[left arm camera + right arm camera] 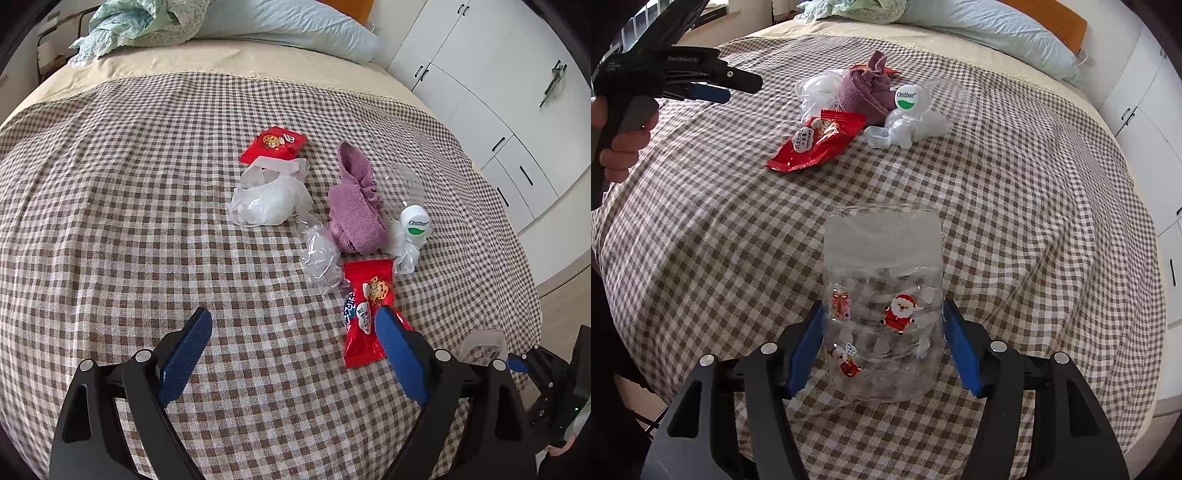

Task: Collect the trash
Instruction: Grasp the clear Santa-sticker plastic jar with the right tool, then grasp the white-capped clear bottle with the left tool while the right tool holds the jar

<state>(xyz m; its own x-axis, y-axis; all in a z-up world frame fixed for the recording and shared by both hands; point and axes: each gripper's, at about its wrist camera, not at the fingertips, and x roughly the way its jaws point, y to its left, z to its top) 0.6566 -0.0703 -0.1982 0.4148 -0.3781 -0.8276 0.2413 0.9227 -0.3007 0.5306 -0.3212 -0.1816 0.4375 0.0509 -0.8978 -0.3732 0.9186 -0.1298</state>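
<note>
My right gripper (882, 321) is shut on a clear plastic cup with Christmas stickers (882, 295) and holds it above the checked bedspread (1034, 221). My left gripper (291, 325) is open and empty, just short of a red snack wrapper (364, 291), which also shows in the right wrist view (818, 142). Behind it lie a crumpled clear wrapper (319, 258), a white plastic bag (269, 195), a second red wrapper (273, 144), a purple cloth (354, 206), a crushed bottle with a white Cestbon cap (415, 223) and a clear lid (404, 181).
Pillows (288, 26) and a green cloth (125, 26) lie at the head of the bed. White cupboards (498, 92) stand to the right. The left gripper and the hand that holds it show in the right wrist view (709, 90).
</note>
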